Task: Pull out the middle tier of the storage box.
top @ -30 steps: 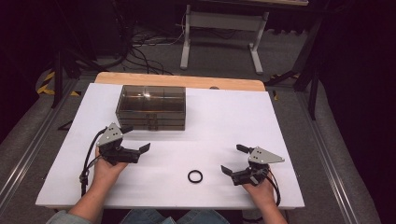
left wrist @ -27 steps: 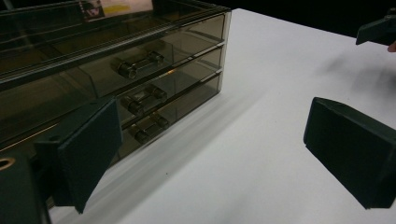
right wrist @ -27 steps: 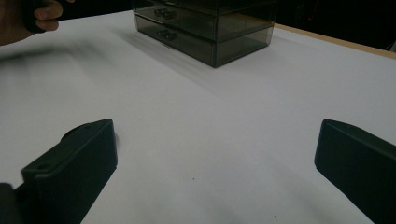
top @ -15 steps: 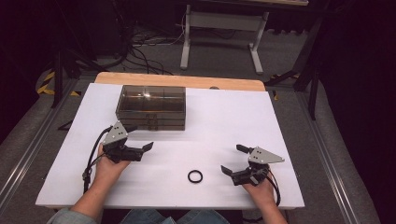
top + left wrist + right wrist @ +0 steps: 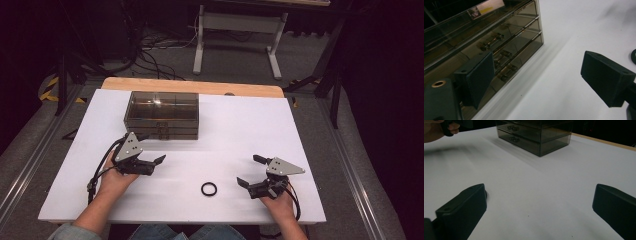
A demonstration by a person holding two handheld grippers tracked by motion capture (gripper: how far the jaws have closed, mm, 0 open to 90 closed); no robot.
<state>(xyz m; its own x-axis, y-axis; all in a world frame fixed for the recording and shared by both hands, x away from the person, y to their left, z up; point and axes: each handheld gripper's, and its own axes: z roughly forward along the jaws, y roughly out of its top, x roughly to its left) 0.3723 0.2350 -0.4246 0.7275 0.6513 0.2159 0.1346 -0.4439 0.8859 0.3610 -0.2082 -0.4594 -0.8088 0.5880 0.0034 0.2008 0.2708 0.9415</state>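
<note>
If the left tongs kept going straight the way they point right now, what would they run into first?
Probably bare table. The left tongs stand open and empty, aimed along the front of the drawer box, which sits off to one side. The jaws have just been closing a little. Depth is hard to judge here.

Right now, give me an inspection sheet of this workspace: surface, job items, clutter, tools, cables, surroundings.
Surface: white table top, bare wooden strip along the far edge.
Job's things: smoky clear drawer box at far left, drawers shut, handles facing the person; black ring lying flat near the front.
Clutter: nothing seen.
Tools: left tool open, nothing between the jaws, just in front of the drawer box; right tool open, empty, right of the ring.
Cables: one trailing from each tool; loose cables on the floor behind.
Surroundings: dark room, grey stand legs beyond the table.
</note>
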